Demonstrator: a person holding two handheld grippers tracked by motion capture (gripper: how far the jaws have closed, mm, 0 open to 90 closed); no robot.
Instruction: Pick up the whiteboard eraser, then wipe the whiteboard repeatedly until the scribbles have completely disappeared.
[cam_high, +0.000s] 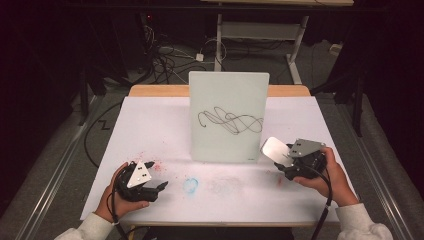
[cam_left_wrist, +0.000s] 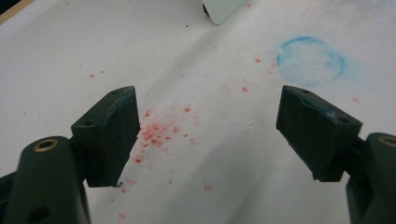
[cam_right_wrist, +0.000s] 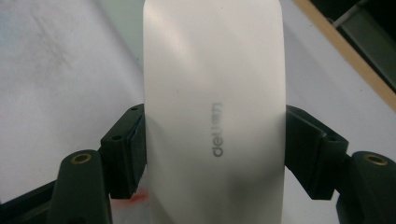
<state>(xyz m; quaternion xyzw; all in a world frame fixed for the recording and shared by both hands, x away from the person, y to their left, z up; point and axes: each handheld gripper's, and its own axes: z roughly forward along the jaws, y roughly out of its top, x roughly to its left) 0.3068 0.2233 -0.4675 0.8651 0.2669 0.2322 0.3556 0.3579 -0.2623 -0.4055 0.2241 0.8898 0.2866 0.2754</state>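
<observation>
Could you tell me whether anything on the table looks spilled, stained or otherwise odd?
Yes. The white table cover is stained: red specks lie scattered by the open left gripper, and a smudged blue ring sits nearer the middle. The upright whiteboard bears a black scribble. The right gripper holds a white eraser.

White eraser (cam_right_wrist: 212, 107) beside whiteboard (cam_high: 228, 115)
</observation>
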